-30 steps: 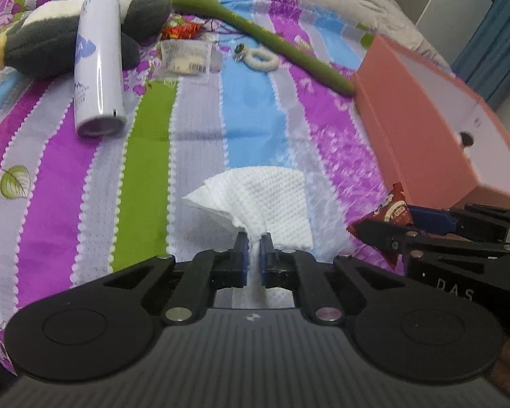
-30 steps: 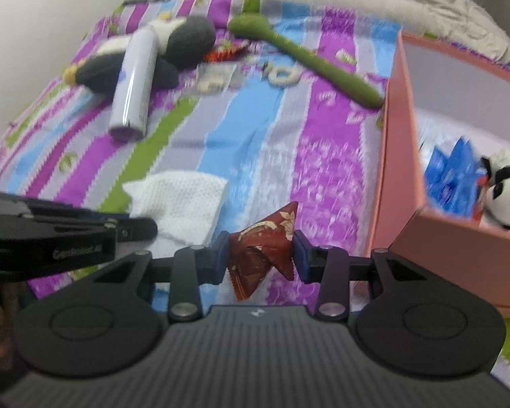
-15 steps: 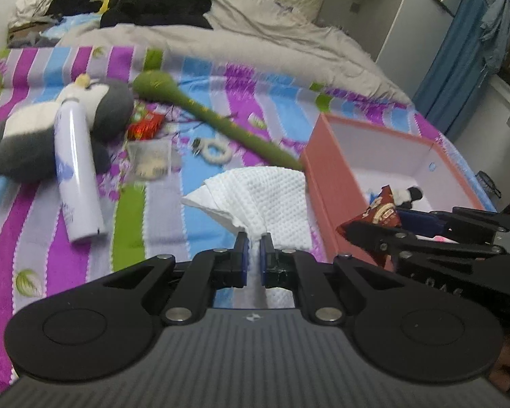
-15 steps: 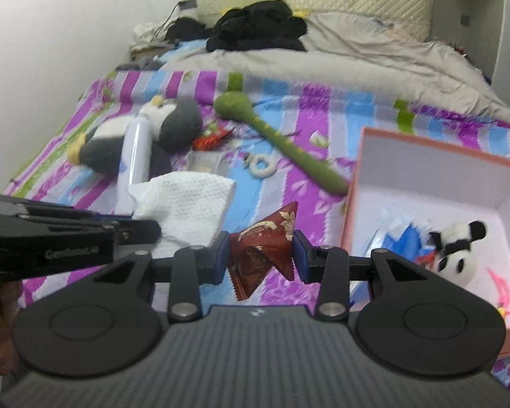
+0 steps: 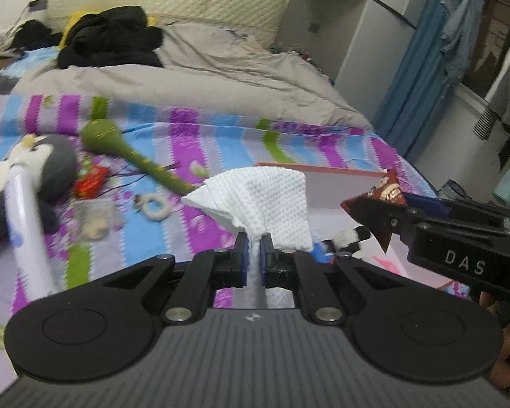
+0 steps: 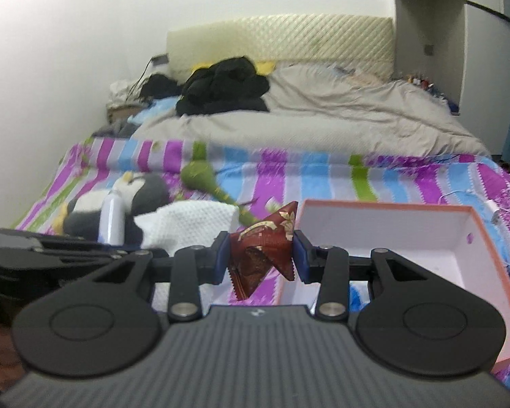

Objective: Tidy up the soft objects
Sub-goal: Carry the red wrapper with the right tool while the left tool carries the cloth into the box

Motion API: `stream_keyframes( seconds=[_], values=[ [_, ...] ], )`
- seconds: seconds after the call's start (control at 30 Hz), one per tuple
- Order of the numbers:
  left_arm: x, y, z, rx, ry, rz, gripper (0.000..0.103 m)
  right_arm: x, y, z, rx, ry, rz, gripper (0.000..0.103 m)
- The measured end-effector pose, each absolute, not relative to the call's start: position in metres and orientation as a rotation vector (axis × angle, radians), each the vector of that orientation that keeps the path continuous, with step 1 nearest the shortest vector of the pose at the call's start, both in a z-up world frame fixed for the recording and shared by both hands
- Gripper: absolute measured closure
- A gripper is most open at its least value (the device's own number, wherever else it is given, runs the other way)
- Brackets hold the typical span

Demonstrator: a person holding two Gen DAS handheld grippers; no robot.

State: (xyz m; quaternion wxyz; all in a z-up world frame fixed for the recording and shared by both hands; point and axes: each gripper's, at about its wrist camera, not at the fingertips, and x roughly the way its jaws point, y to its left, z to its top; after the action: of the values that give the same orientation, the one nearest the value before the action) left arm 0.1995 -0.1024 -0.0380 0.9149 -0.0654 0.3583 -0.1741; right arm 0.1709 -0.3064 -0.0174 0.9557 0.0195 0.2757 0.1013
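Left gripper (image 5: 252, 250): jaws pinched nearly shut on a bunched corner of the white towel (image 5: 265, 200), so the cloth fans out above the fingers and hangs clear of the bed (image 6: 408, 176). Right gripper (image 6: 260, 255): clamped across the dark red packet (image 6: 263, 250), holding it by its sides. Both loads ride in the air just left of the pink box (image 6: 486, 238), near its open top; probably headed inside, where a small panda toy (image 5: 348, 236) lies. Left of the box, on the striped blanket: penguin plush (image 6: 142, 192), white spray can (image 5: 23, 224), green stick toy (image 5: 125, 151), unsorted.
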Motion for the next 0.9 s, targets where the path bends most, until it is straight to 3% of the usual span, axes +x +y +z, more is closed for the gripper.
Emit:
stream_keyframes(
  seconds=[0.4, 0.9],
  values=[
    [0.241, -0.191, -0.044, -0.065, 0.776, -0.455, 0.094, 0.192, -0.38, -0.034, 0.094, 0.589, 0.072, 0.061],
    [0.296, -0.288, -0.111, 0.081, 1.002, -0.568, 0.094, 0.233, -0.444, -0.117, 0.142, 0.885, -0.081, 0.06]
  ],
)
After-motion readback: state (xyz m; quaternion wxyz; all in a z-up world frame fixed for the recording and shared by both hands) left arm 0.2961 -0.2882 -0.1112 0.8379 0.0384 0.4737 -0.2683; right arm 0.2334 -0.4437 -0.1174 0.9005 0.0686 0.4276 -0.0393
